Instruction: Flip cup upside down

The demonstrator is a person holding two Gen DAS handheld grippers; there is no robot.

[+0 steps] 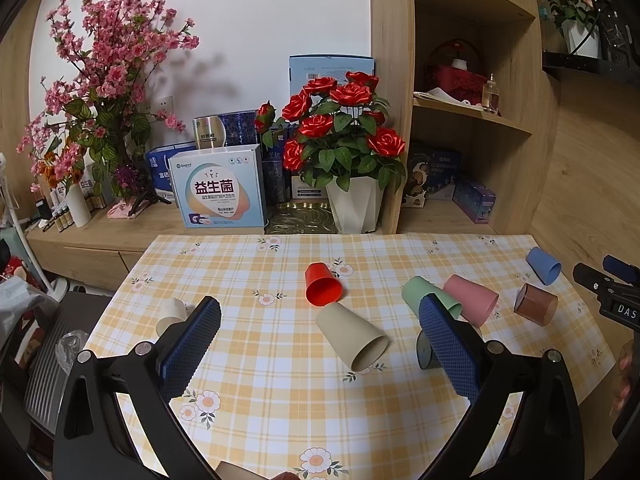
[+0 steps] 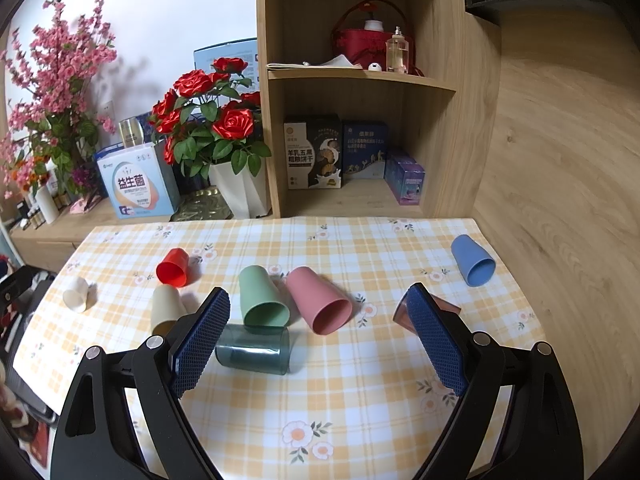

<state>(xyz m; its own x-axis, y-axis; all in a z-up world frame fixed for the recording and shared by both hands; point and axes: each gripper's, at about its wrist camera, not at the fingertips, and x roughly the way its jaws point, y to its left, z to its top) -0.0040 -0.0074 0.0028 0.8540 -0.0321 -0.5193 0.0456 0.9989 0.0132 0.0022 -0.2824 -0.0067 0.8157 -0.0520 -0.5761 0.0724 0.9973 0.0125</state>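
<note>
Several cups lie on their sides on the checked tablecloth (image 1: pixel 280 400): red (image 1: pixel 322 284), beige (image 1: pixel 352 336), green (image 1: pixel 428 294), pink (image 1: pixel 472 298), brown (image 1: pixel 536 304), blue (image 1: pixel 543 265), a small cream one (image 1: pixel 172 312) and a clear dark one (image 2: pixel 254 348). My left gripper (image 1: pixel 320 344) is open and empty, above the table with the beige cup between its fingers' line of sight. My right gripper (image 2: pixel 320 336) is open and empty, with the pink cup (image 2: pixel 320 300), green cup (image 2: pixel 260 298) and clear cup ahead of it. The brown cup (image 2: pixel 402 314) is partly hidden by the right finger.
A white pot of red roses (image 1: pixel 352 204), boxes (image 1: pixel 218 186) and a pink blossom vase (image 1: pixel 78 204) stand on the sideboard behind the table. A wooden shelf unit (image 2: pixel 360 80) stands at the back. The other gripper (image 1: pixel 612 296) shows at the right edge.
</note>
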